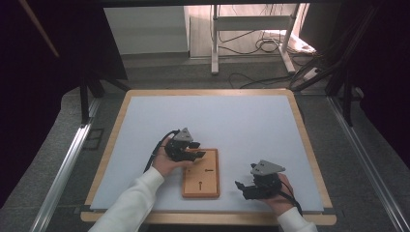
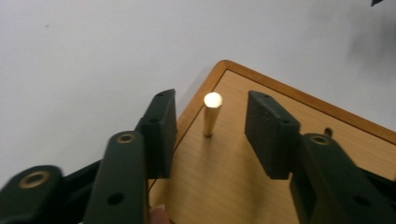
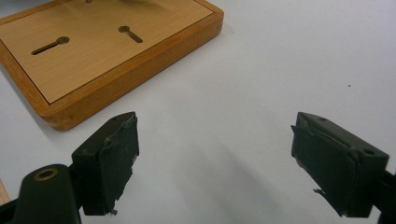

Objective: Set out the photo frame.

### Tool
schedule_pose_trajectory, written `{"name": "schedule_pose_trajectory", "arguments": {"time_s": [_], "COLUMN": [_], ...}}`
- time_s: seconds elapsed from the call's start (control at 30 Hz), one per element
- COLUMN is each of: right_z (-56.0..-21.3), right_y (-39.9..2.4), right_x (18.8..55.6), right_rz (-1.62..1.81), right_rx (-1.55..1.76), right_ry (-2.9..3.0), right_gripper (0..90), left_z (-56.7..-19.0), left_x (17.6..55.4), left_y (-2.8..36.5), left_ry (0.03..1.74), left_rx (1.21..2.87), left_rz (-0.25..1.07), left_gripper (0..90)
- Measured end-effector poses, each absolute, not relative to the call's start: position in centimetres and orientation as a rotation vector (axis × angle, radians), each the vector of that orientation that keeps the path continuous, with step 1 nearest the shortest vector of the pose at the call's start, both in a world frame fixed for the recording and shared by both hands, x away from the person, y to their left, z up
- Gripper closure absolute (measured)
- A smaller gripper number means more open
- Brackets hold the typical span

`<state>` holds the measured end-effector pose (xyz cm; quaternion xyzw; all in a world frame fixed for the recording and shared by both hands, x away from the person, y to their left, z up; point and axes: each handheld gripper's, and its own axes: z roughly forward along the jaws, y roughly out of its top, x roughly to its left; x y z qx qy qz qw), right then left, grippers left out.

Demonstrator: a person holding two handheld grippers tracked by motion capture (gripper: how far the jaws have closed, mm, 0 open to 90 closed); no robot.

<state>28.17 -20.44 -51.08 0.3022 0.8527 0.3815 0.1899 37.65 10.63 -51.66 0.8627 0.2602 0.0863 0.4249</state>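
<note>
A pale wooden peg (image 2: 211, 114) stands upright in a hole near one corner of a flat wooden board (image 2: 243, 186), its rounded top catching the light. The board (image 1: 201, 180) is a light-grained rectangle with a darker raised rim, lying flat on the white tabletop near the front edge. Two keyhole-shaped slots (image 3: 50, 45) are cut into its face, well apart from the peg.

My left gripper (image 1: 192, 151) points toward three o'clock, forearm entering from six o'clock; its jaws stand partly closed, pads not pressing on anything. My right gripper (image 1: 241, 187) points toward nine o'clock, low at five o'clock, jaws spread wide.
</note>
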Motion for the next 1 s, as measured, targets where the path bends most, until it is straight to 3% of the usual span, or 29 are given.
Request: {"name": "schedule_pose_trajectory", "arguments": {"time_s": [0.1, 0.27, 0.4, 1.0], "right_z": [-51.1, -51.0, -51.0, -50.2], "right_y": [-20.3, -20.3, -20.2, -18.1], "right_x": [28.1, 28.0, 27.9, 26.6], "right_rz": [1.068, 1.08, 1.084, 1.108], "right_rx": [0.846, 0.84, 0.819, 0.698], "right_ry": [2.4, 2.401, 2.405, 2.422], "right_gripper": [15.4, 15.4, 15.4, 14.6], "left_z": [-51.9, -52.3, -52.4, -52.4], "left_x": [37.6, 37.8, 37.9, 38.7], "left_y": [10.3, 10.3, 10.3, 10.7], "left_ry": [0.641, 0.657, 0.673, 0.719], "left_rx": [2.171, 2.171, 2.166, 2.152], "left_rz": [0.222, 0.227, 0.236, 0.121], "left_gripper": [66.3, 72.1, 83.5, 84.5]}}
